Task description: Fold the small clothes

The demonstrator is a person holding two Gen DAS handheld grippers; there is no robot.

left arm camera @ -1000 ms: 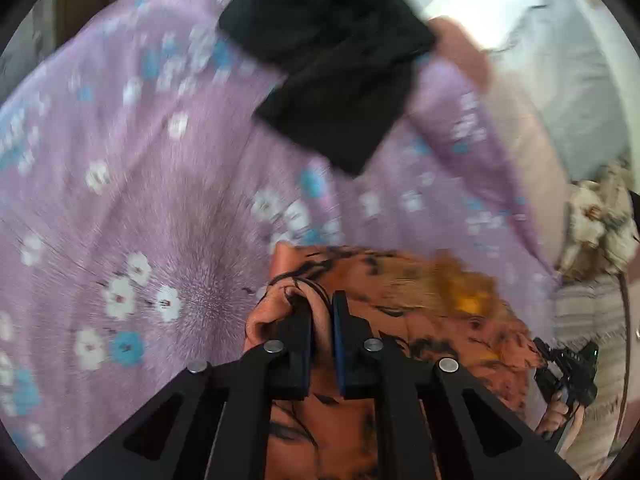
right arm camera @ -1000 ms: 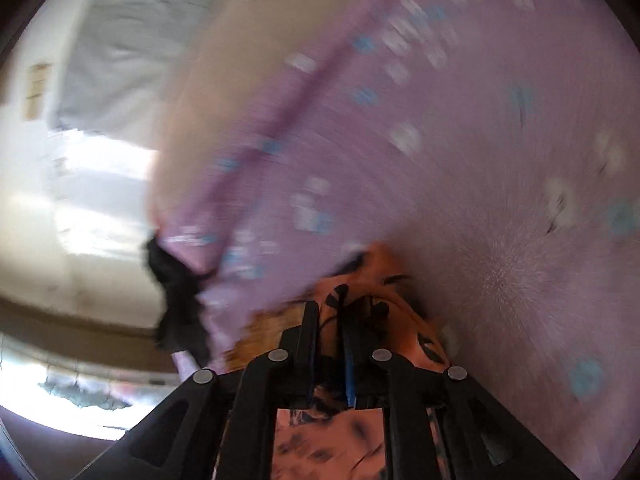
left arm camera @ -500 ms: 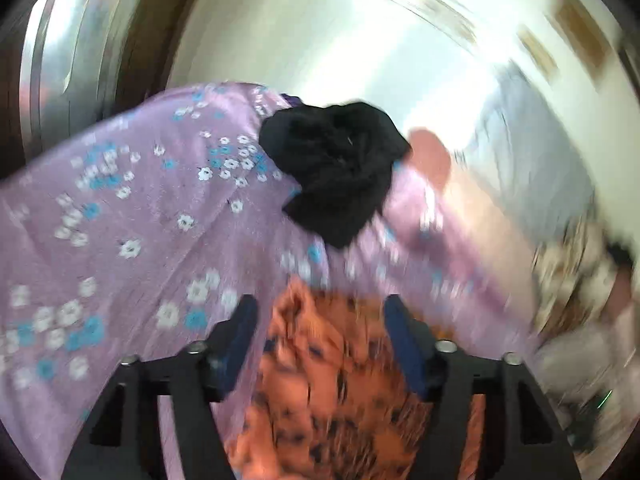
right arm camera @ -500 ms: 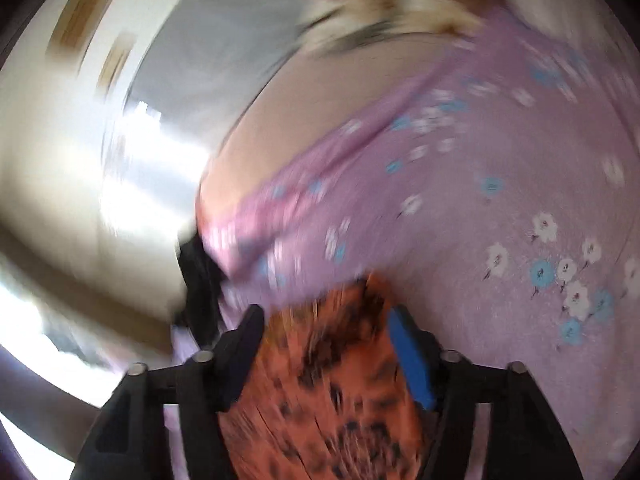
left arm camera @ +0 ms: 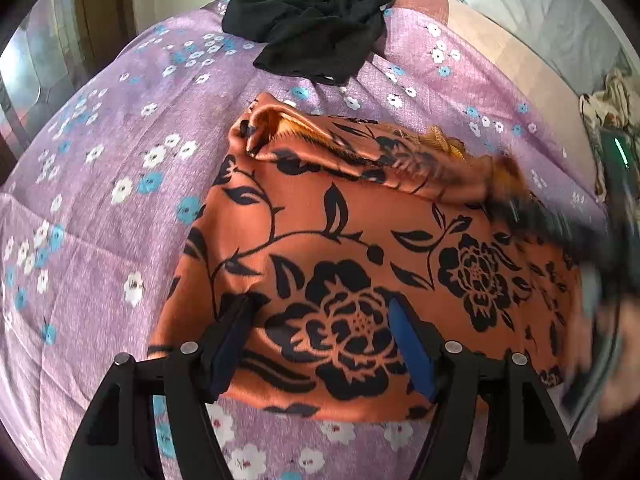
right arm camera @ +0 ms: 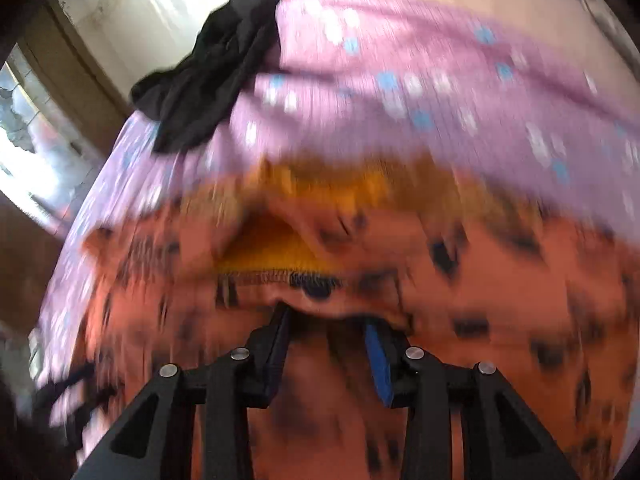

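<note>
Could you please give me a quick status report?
Left hand-held gripper open above orange black-flowered garment. Right hand-held gripper blurred, jaws closing. Black crumpled cloth lies clear.

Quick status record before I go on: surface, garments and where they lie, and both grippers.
surface: purple floral bedspread
garment in work: orange garment with black flower print, spread on the bedspread, far edge folded over
other garment: black garment, crumpled at the far edge, apart from the orange one
left gripper: open above the orange garment, holding nothing
right gripper: jaws apart and just closing further, tips at a fold of the orange cloth; grip unclear through blur
</note>
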